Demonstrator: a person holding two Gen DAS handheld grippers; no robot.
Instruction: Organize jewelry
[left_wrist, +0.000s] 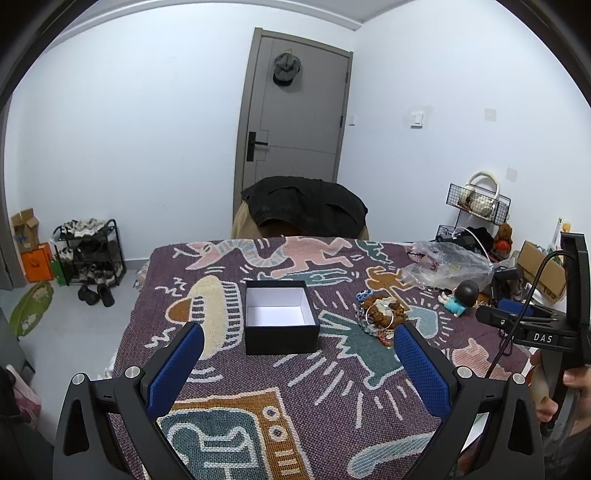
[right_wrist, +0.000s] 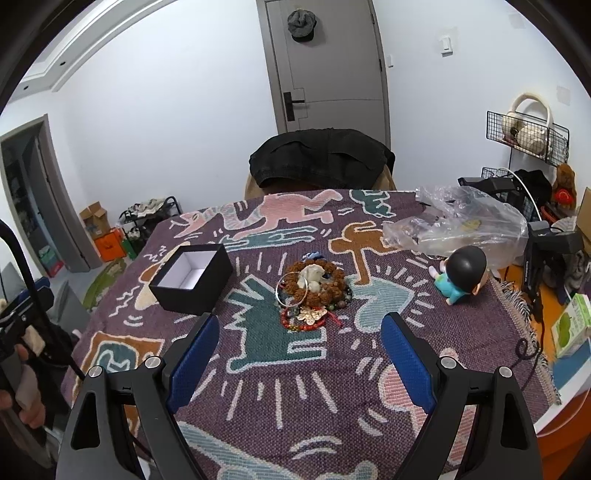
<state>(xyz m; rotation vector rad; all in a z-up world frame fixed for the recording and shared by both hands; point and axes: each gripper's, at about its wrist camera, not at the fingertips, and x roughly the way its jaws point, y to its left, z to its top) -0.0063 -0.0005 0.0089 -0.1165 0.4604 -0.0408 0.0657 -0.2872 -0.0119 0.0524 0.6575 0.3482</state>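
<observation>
A purple cartoon-patterned woven cloth (right_wrist: 258, 387) covers the worktop; the black right gripper (right_wrist: 297, 354), lettered "DAS", and left gripper (left_wrist: 299, 360) hold jaws open above a tangled jewelry heap (right_wrist: 312, 291), pieces indistinct.

On the table cloth (right_wrist: 258, 398): open box (right_wrist: 192, 278) at left, jewelry pile (right_wrist: 312, 291) just right of it, figurine (right_wrist: 461, 273) farther right, plastic bag (right_wrist: 458, 221) behind figurine.
</observation>
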